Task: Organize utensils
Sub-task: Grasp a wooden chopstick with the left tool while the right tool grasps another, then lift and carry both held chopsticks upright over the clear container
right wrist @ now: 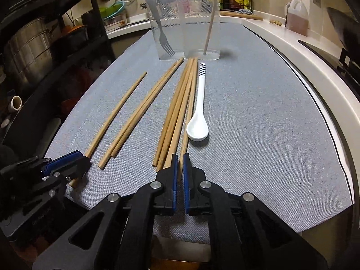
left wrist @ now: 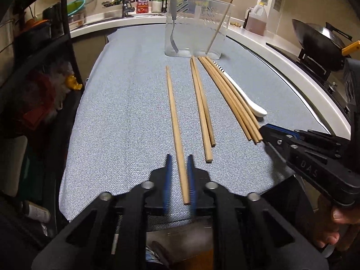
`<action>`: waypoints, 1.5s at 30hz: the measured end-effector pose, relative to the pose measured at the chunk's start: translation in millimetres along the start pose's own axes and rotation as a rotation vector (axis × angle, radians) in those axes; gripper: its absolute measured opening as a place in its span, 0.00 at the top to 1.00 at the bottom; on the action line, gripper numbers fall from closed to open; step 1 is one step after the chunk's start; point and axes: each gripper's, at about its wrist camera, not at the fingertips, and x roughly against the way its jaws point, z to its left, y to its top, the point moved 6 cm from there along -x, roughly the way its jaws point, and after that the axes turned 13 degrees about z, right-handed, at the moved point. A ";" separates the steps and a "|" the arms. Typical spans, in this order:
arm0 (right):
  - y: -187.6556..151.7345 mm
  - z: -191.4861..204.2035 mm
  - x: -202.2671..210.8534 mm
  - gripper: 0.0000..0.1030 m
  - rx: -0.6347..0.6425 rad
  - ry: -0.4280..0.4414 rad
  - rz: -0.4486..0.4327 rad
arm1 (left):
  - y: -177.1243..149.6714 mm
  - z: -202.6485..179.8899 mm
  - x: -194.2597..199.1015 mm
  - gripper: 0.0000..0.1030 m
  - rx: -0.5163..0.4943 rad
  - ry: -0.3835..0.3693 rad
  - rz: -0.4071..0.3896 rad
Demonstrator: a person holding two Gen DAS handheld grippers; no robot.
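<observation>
Several wooden chopsticks lie on a grey-blue cloth (left wrist: 126, 103). A clear plastic holder (left wrist: 198, 24) at the far end holds a fork (left wrist: 173, 36) and one chopstick (left wrist: 221, 20). My left gripper (left wrist: 179, 158) straddles the near end of a single chopstick (left wrist: 174, 121); its jaws stand slightly apart with a gap on either side of the stick. My right gripper (right wrist: 179, 156) is shut on the near end of one chopstick (right wrist: 187, 121) from the right bundle (right wrist: 177, 112). A white spoon (right wrist: 199, 117) lies beside that bundle. A pair of chopsticks (right wrist: 139, 114) lies in the middle.
A wok (left wrist: 319, 38) sits on the stove at the right, with an oil jug (left wrist: 256, 20) behind. A sink, bottles and a shelf with pots (right wrist: 29, 51) are at the left and back. The cloth ends close to both grippers.
</observation>
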 end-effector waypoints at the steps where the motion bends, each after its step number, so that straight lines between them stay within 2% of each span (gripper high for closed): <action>1: -0.9 -2.4 1.2 0.96 -0.007 -0.002 0.003 | 0.6 1.6 0.3 0.93 0.007 -0.002 0.000; 14: -15.4 -17.5 9.7 0.94 -0.019 -0.017 -0.010 | 0.8 1.6 0.3 0.93 0.004 0.027 -0.010; 37: -4.1 -17.5 4.4 0.96 -0.016 -0.043 -0.042 | 12.4 -6.5 -6.6 0.93 -0.002 0.070 -0.043; 45: -3.8 -12.0 33.2 0.96 -0.003 -0.049 -0.087 | 9.8 -7.5 4.7 0.93 -0.012 0.056 -0.064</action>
